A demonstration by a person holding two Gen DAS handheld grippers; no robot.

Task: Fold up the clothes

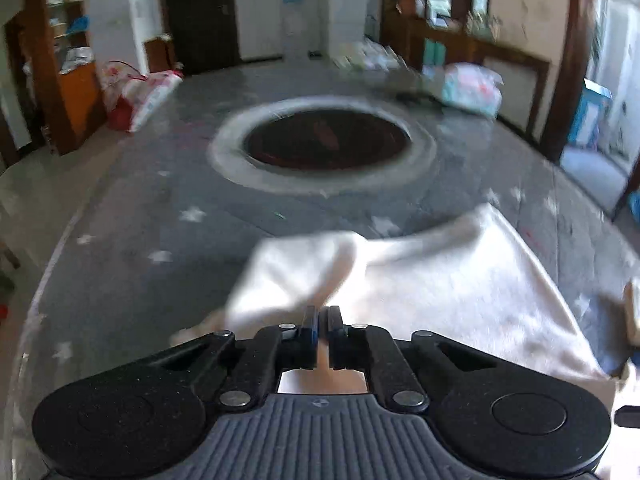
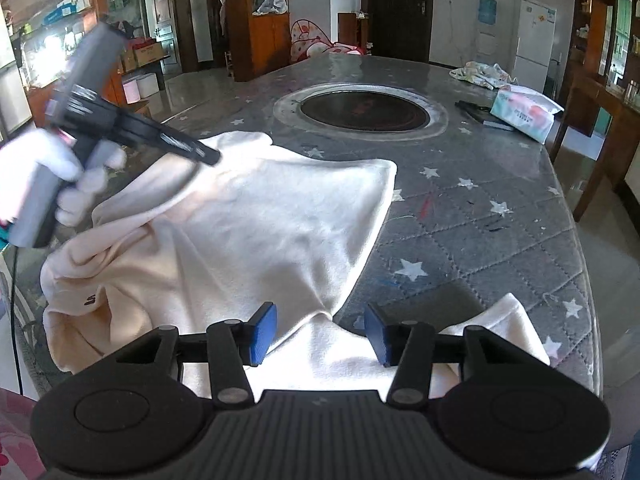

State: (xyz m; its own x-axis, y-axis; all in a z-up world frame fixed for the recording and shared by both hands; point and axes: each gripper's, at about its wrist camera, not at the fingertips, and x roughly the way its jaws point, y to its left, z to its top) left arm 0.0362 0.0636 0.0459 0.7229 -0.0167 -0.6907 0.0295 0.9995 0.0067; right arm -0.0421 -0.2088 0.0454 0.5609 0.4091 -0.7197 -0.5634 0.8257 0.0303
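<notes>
A cream-white garment (image 2: 260, 232) lies spread and partly bunched on the grey star-patterned table (image 2: 480, 240). My left gripper (image 1: 323, 316) is shut on a fold of the garment (image 1: 440, 280) and lifts it off the table; it also shows in the right wrist view (image 2: 208, 156), held by a white-gloved hand at the garment's far left edge. My right gripper (image 2: 320, 330) is open and empty, hovering over the garment's near edge with its blue pads (image 2: 262, 334) apart.
A round dark opening with a pale rim (image 2: 360, 110) sits in the table's middle. A tissue pack (image 2: 524, 110), a dark flat object (image 2: 480, 114) and a bundle of cloth (image 2: 480, 72) lie at the far right. Wooden shelves, a fridge and doors surround the table.
</notes>
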